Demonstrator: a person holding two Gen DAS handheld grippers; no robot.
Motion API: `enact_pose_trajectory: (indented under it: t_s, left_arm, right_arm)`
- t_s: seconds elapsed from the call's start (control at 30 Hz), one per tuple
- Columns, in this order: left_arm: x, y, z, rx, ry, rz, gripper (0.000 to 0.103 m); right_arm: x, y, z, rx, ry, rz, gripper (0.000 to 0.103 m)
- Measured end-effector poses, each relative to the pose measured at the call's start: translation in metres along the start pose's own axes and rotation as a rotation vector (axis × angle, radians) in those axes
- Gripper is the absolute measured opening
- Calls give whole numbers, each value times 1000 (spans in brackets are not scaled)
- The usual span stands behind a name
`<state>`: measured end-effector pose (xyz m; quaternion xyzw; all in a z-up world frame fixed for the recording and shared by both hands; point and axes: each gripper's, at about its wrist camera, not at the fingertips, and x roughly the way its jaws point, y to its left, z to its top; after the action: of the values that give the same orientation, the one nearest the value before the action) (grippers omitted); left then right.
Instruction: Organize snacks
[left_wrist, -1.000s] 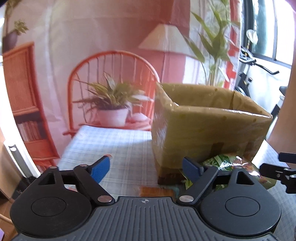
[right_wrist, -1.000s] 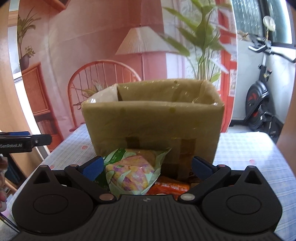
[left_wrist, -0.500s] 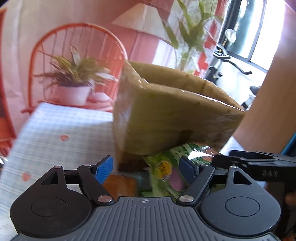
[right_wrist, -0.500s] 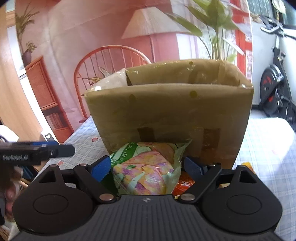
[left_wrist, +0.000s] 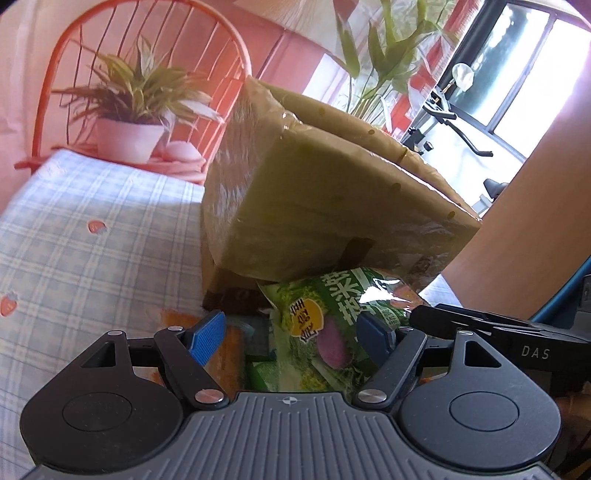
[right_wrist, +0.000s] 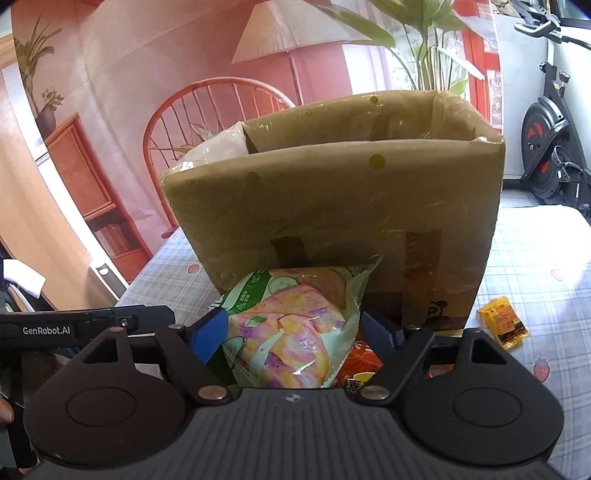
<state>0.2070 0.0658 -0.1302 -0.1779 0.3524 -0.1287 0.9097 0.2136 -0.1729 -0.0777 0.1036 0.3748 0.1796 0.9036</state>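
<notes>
Where checked cloth (right_wrist: 535, 251) covers table, cardboard box (right_wrist: 332, 206), exercise bike (right_wrist: 550, 147) behind.

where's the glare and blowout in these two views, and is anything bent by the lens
Left wrist view: the window at top right is blown out white, and the green snack bag carries a bright sheen. Right wrist view: evenly lit, mild shine on the pastel snack bag. Both views bow the cardboard box edges.
</notes>
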Motion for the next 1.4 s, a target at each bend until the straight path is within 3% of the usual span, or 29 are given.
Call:
enact_pose_trajectory:
  t_s: [0.7,0.9,1.4]
  left_arm:
    - [30,11,-14,-155,56,-123,79]
    - [34,15,-15,-201,73,-170,70]
    - [36,15,-18,-197,77,-161,70]
  right_arm:
    - [4,-15,-7,30,34,30,72]
    - [6,-16,-9,34,40,41,63]
    - [6,-19,-12,52,35,44,61]
